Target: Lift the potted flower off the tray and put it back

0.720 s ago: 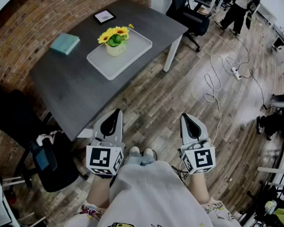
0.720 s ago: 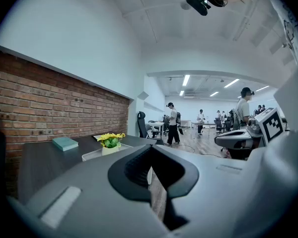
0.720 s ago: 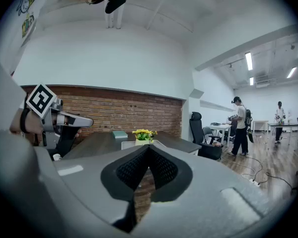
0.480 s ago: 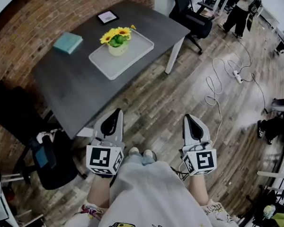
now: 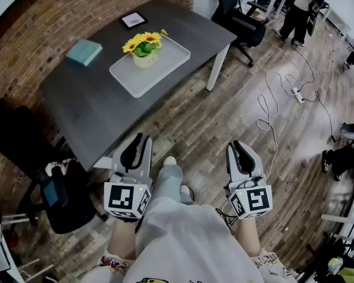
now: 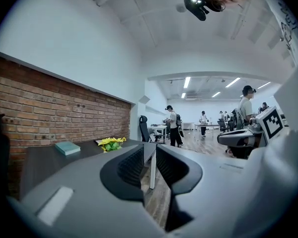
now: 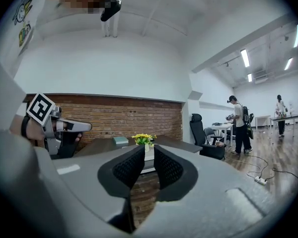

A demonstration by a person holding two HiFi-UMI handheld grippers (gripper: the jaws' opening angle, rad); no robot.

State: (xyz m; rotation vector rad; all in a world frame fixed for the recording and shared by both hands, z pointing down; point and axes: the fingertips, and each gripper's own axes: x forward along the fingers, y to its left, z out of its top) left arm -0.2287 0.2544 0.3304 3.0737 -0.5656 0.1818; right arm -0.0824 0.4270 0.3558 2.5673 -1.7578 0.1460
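Note:
The potted flower [image 5: 144,45], yellow blooms in a pale pot, stands on the white tray [image 5: 165,63] on the dark table [image 5: 94,105]. It also shows far off in the left gripper view [image 6: 111,143] and the right gripper view [image 7: 143,140]. Both grippers hang close to the person's body, well short of the table. My left gripper [image 5: 140,139] and right gripper [image 5: 239,146] each show a narrow gap between the jaws, with nothing in it. The same gap shows in the left gripper's [image 6: 149,155] and the right gripper's [image 7: 149,155] own views.
A teal book [image 5: 84,52] and a small framed tablet [image 5: 133,20] lie on the table beyond the tray. A black office chair [image 5: 242,16] stands at the table's far end, and another chair [image 5: 53,199] at the near left. Cables [image 5: 271,105] trail across the wooden floor. A person [image 5: 298,10] stands at the back.
The person's leg has swung forward between the two grippers. Both grippers sit slightly lower in the head view. The flower and tray have not moved.

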